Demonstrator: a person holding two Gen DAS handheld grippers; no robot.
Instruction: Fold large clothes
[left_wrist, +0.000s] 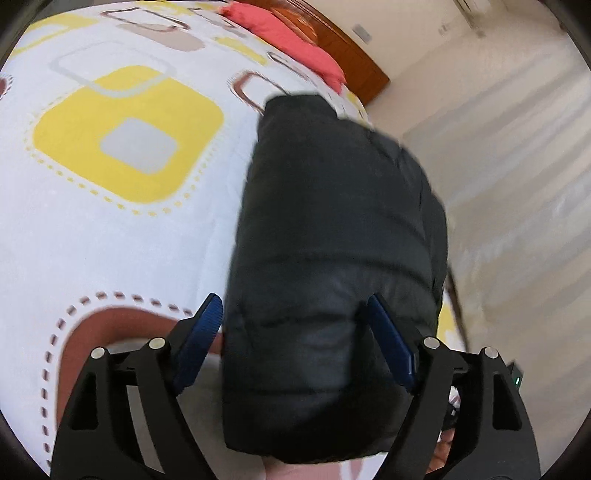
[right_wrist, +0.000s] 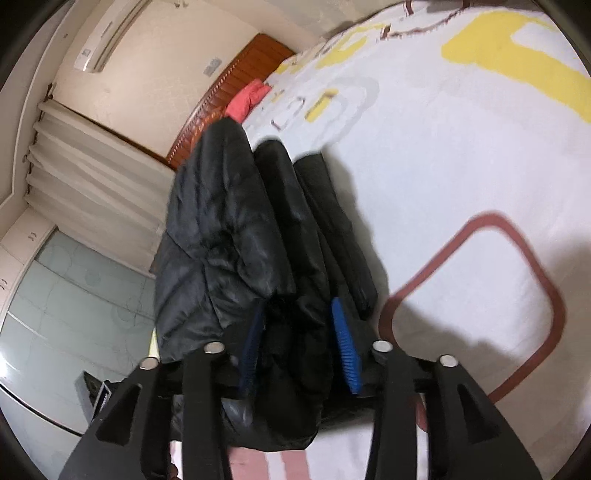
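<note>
A black puffer jacket (left_wrist: 332, 206) lies folded in a thick bundle on the patterned bed cover (left_wrist: 110, 240), near the bed's edge. My left gripper (left_wrist: 295, 317) straddles the bundle's near end with its jaws wide; a sliver of cover shows between the left blue pad (left_wrist: 207, 332) and the fabric. In the right wrist view the jacket (right_wrist: 221, 229) shows several stacked layers. My right gripper (right_wrist: 297, 328) has a bunched fold between its blue pads (right_wrist: 345, 347), and the fabric fills the gap loosely.
A red cloth (left_wrist: 291, 40) lies by the wooden headboard (left_wrist: 351, 55) at the far end of the bed (right_wrist: 461, 166). Beyond the bed's edge are a pale curtain (right_wrist: 85, 177), an air conditioner (right_wrist: 107, 37) and glass-fronted doors (right_wrist: 74, 295).
</note>
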